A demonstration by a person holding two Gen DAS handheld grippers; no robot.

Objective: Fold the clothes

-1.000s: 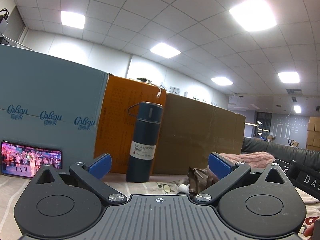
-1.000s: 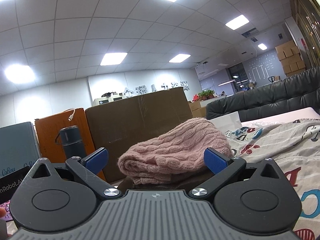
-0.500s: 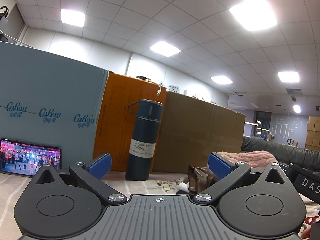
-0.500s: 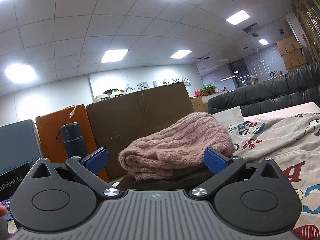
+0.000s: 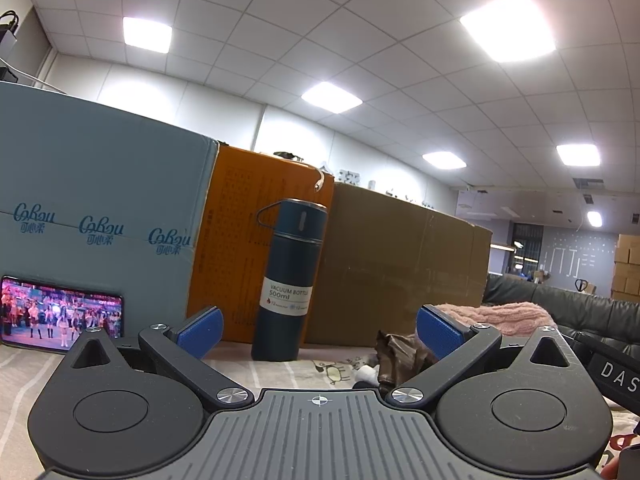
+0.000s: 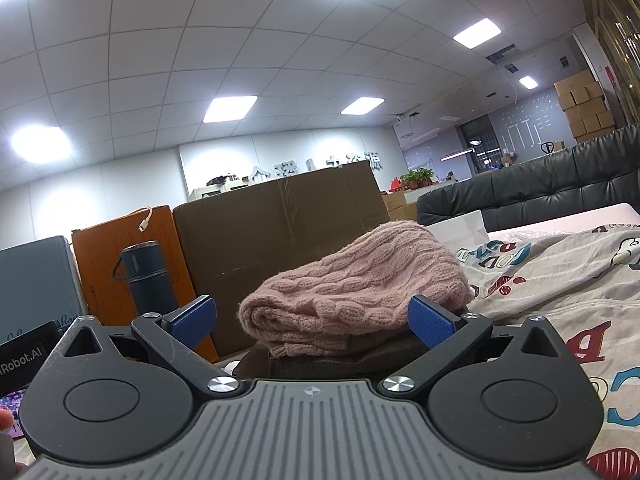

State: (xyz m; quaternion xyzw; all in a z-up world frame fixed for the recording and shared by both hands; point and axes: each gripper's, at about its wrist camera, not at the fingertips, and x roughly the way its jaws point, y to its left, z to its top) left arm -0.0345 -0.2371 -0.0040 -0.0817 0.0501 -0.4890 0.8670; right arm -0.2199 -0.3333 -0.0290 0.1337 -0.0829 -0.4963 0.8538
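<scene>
Left gripper [image 5: 319, 330]: fingers spread wide, empty, facing a vacuum bottle [image 5: 289, 280]. Right gripper [image 6: 311, 318]: fingers wide apart, empty, before a folded pink sweater [image 6: 352, 282] on a brown garment [image 6: 320, 360].

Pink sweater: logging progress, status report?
Left gripper, right gripper open, empty. Pink sweater folded atop brown garment. Vacuum bottle stands clear.

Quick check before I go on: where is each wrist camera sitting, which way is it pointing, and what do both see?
Left wrist: low over the bed sheet, facing the vacuum bottle, phone and boxes; left gripper open and empty.
Right wrist: low, facing the folded pink sweater on a dark garment; right gripper open; a fingertip at the left edge.
Shared: bottle, pink sweater, orange box, brown box.
</scene>
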